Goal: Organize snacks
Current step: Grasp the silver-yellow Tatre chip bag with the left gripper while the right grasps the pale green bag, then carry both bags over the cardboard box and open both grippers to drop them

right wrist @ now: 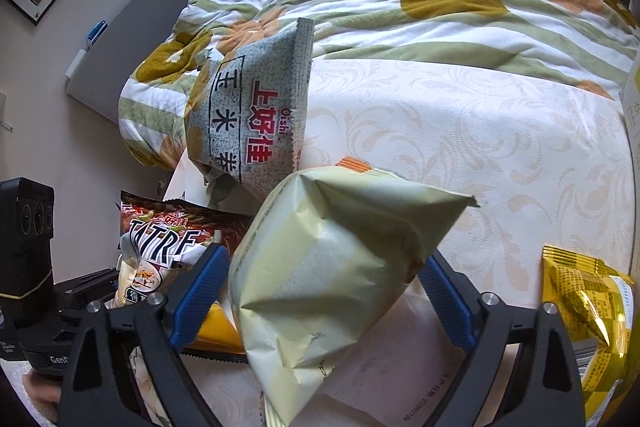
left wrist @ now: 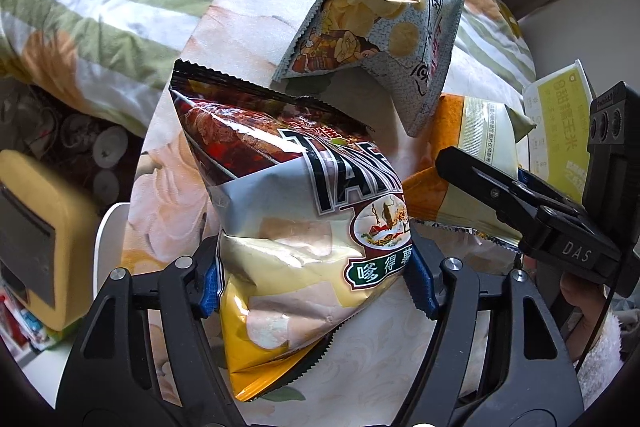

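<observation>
Two bags are in hand at once, so the sorting looks under way rather than finished. The left gripper [left wrist: 316, 279] has its blue pads pressed into the sides of the brown and silver chip bag [left wrist: 296, 211], which creases at the pinch, its lower end over the table [left wrist: 360, 379]. The right gripper [right wrist: 324, 301] has the pale green bag [right wrist: 332, 267] between its fingers; the left pad lies against the bag and the right pad meets its edge, but I cannot tell whether the squeeze is firm yet.

Several packs are loose and ungathered. The grey Oishi bag [right wrist: 256, 115] stands on edge near the quilt [right wrist: 440, 7], just behind the two held bags. A yellow packet [right wrist: 588, 307] lies at the right edge of the table, apart from the rest, and in the left wrist view a pale yellow carton [left wrist: 560, 123] shows beyond the right gripper's body.

No box, basket or tidy row shows in either view, so where the bags belong is unclear. My judgement: early to middle, with most snacks unplaced.
</observation>
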The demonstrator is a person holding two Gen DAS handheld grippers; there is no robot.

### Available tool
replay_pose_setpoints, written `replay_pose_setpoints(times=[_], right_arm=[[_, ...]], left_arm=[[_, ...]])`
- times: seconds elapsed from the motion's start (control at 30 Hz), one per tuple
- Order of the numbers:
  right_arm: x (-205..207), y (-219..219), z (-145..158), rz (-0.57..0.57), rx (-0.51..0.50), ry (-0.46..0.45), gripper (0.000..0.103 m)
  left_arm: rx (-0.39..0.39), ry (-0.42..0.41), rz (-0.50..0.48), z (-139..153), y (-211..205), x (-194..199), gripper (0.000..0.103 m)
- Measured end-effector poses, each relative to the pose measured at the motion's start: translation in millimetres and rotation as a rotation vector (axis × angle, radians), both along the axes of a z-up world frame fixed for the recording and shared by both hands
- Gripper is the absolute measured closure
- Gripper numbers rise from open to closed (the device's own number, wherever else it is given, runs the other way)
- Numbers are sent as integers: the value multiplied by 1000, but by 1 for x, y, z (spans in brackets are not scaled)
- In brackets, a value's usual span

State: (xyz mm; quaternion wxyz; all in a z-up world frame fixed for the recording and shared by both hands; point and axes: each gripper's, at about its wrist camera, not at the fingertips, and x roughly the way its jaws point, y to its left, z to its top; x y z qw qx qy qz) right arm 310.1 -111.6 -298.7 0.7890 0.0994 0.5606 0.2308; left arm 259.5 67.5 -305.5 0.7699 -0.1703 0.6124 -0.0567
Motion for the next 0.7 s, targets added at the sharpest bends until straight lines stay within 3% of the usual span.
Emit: replay_pose_setpoints(times=[0.47,0.7], right_arm=[[-18,-4,17,-49,2,-42,38],[-43,-6,44,-89,12,-80,39]], left_arm=[[11,-13,-38,12,3,-16,36],[-3,-65,-86,42,1,-33,37]])
